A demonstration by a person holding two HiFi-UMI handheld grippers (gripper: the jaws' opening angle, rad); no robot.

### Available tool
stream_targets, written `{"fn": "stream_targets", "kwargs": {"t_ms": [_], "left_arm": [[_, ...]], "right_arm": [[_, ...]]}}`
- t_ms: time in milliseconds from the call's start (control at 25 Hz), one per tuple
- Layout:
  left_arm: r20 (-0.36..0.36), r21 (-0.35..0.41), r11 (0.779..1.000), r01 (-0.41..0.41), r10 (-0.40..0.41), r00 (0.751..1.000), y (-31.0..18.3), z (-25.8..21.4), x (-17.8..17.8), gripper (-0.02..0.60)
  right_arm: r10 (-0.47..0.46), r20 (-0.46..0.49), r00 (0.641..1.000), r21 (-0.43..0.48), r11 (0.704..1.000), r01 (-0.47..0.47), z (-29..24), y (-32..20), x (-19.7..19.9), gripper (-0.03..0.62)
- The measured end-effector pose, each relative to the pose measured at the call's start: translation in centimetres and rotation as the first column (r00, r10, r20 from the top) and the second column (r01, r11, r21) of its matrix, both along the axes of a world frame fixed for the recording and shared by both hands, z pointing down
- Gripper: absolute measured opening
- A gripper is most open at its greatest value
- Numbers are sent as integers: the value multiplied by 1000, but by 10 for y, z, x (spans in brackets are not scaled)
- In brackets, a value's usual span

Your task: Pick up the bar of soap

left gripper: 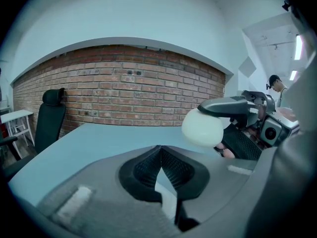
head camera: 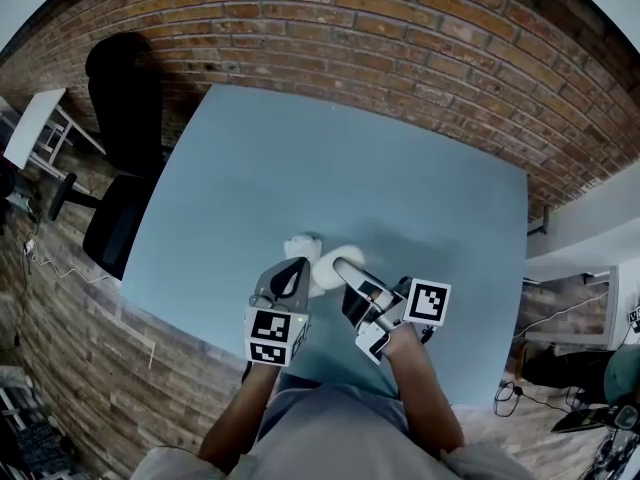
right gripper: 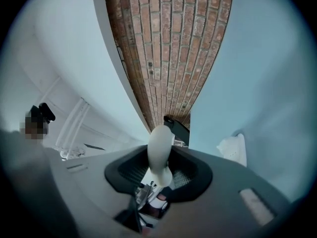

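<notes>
The right tongs (right gripper: 159,168) grip the bar of soap (right gripper: 159,148) (pale and rounded), holding it above the blue tabletop (head camera: 400,188). Just beside it, the left tongs (left gripper: 159,151) are closed on nothing.

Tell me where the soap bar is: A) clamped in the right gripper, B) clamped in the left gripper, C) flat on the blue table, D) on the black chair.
A: the soap bar is pinched between the right gripper's jaws, above the table.
</notes>
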State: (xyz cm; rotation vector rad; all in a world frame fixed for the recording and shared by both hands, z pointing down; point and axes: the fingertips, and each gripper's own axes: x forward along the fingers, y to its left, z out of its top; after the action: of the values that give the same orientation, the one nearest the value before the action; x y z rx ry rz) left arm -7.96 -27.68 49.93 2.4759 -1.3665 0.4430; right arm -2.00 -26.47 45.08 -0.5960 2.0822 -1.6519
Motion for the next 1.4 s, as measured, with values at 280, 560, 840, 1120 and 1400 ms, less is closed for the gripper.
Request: {"fn": "stream_targets", "kwargs": {"t_ms": [280,560,840,1120,1400], "left_arm": [[-4,12,1000,7,-7,1000,1,-6,1,2],[-18,9,1000,12,-12,1000,1,-9,0,2],[-21,14,1000,16,-15,1000,-2,-9,-1,2],[-34,16,1000,17,-17,999,-5,-14,-1,2],[-37,17,1000,20,-20,999,-6,-16,-3,2]], "right_arm": [[6,18,1000,8,1000,-6,-6,0,4,118],[2,18,1000,18,1000,-2,-8,1,3,118],[6,15,1000,24,1000,-6,-9,0,4,118],[9,16,1000,26,1000,-9,-11,-1,4,117],[9,18,1000,20,1000,-9,-10,-1,3,117]]}}
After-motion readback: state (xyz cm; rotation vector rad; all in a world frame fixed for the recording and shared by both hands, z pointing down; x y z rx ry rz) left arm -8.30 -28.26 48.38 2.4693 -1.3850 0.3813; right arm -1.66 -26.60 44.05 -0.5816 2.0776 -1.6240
